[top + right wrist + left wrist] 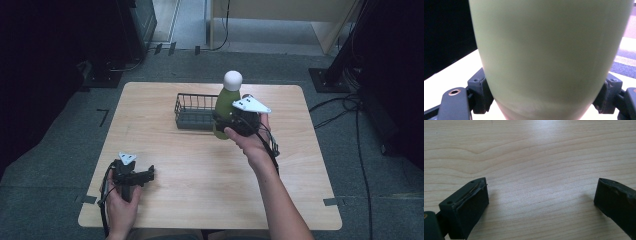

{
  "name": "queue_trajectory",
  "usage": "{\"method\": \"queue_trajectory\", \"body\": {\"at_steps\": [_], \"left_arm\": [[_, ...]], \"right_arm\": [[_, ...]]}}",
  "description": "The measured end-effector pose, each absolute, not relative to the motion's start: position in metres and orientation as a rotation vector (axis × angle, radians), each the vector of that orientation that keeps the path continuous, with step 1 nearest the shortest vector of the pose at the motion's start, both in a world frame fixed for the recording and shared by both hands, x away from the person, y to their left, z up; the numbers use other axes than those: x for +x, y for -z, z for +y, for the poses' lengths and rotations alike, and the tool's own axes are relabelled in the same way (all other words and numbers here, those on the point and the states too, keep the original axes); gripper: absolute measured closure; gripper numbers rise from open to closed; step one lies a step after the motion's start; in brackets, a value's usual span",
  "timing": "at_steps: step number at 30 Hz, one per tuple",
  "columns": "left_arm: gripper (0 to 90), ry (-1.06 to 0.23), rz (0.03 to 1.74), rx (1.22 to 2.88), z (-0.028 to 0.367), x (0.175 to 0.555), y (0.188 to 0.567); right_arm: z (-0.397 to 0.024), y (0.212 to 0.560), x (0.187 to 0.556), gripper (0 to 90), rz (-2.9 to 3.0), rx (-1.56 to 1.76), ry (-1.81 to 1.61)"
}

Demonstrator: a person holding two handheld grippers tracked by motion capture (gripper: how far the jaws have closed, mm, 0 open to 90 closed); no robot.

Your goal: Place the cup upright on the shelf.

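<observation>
A green bottle (226,105) with a round white cap stands upright at the right end of a dark wire basket (192,112) in the high view. My right gripper (231,123) is shut on the bottle's lower body. In the right gripper view the pale green bottle (549,55) sits squeezed between both jaws, held above the table. My left gripper (148,175) rests low over the table's near-left part. Its jaws stand wide apart in the left gripper view, with bare wood between them (541,195).
The light wooden table (200,170) has bare room in its middle and right. Black stands and cables lie on the floor to the right (345,105) and back left. The basket sits toward the far middle.
</observation>
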State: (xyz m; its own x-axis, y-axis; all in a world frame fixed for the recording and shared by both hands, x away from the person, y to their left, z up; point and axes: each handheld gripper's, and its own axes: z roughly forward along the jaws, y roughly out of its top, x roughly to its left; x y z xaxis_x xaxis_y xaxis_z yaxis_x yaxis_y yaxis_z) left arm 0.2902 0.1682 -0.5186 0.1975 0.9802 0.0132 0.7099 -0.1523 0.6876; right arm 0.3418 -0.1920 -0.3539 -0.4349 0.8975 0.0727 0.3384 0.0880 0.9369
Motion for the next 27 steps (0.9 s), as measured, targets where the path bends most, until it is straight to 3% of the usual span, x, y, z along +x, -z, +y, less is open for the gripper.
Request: {"method": "queue_trajectory", "body": {"at_steps": [27], "left_arm": [[0.1, -0.641, 1.570, 1.930, 0.168, 0.290, 0.519]], "right_arm": [[-0.188, 0.347, 0.432, 20.2, 1.686, 1.334, -1.312]]}}
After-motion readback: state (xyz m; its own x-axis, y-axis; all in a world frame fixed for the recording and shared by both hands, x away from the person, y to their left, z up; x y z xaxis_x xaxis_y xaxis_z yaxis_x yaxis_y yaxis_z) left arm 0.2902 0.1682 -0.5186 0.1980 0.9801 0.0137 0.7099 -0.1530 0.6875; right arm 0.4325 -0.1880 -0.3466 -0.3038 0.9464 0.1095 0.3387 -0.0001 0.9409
